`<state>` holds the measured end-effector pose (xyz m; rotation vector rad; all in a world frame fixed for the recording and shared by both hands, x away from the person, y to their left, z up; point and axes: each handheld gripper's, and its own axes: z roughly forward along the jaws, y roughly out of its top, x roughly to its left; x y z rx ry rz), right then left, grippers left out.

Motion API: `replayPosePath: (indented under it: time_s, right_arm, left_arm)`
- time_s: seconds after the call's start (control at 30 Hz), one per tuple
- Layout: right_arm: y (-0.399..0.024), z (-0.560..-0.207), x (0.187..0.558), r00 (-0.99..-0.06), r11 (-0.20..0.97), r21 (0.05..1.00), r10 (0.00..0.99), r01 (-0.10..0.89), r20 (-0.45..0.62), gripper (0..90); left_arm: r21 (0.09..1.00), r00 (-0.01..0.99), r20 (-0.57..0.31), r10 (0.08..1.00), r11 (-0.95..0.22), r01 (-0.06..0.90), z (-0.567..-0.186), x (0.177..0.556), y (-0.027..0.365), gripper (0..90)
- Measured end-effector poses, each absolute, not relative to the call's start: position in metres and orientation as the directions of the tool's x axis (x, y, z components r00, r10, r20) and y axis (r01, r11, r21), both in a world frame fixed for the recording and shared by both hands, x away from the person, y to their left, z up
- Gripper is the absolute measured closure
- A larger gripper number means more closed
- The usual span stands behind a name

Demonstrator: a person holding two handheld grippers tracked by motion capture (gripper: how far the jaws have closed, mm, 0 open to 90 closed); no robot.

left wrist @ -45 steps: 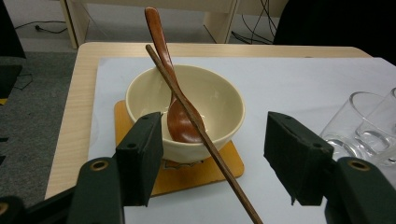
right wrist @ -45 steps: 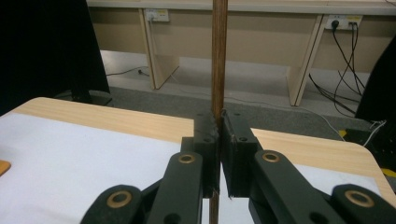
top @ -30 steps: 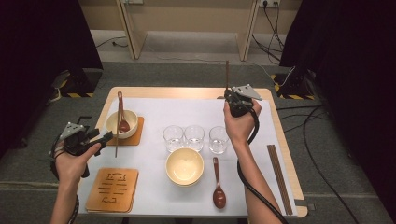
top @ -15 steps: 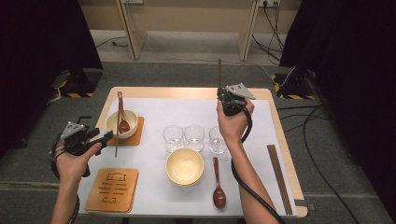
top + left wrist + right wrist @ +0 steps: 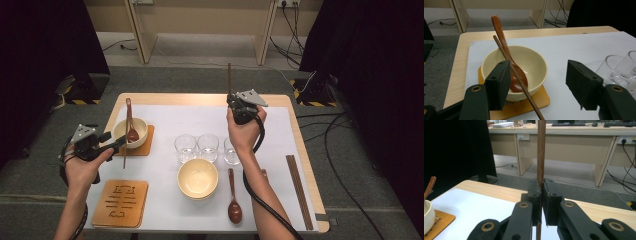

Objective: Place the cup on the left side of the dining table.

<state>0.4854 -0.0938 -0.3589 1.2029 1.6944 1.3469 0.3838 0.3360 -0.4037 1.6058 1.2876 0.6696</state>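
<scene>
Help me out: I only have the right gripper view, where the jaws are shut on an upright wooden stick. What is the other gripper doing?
Observer: The left gripper has its jaws wide open in front of a cream bowl. A second chopstick slants between them, close to one pad and not clamped.
Operator: Is anything in that bowl?
Observer: A brown spoon rests in it, with its handle leaning out over the rim.
Operator: What sits on the table near the right gripper?
Observer: In the high view, three clear glasses stand in a row, closer to the person than the right gripper.
</scene>
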Motion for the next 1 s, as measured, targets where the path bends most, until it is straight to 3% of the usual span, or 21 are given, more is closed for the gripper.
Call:
replayPosePath:
  time_s: [1.0]
  right_arm:
    - [-0.069,-0.359,0.484,-0.412,0.07,0.968,0.91,0.24,0.037,85.5]
  left_arm:
    - [0.923,0.396,-0.094,0.914,-0.07,0.379,-0.36,0.448,0.272,38.2]
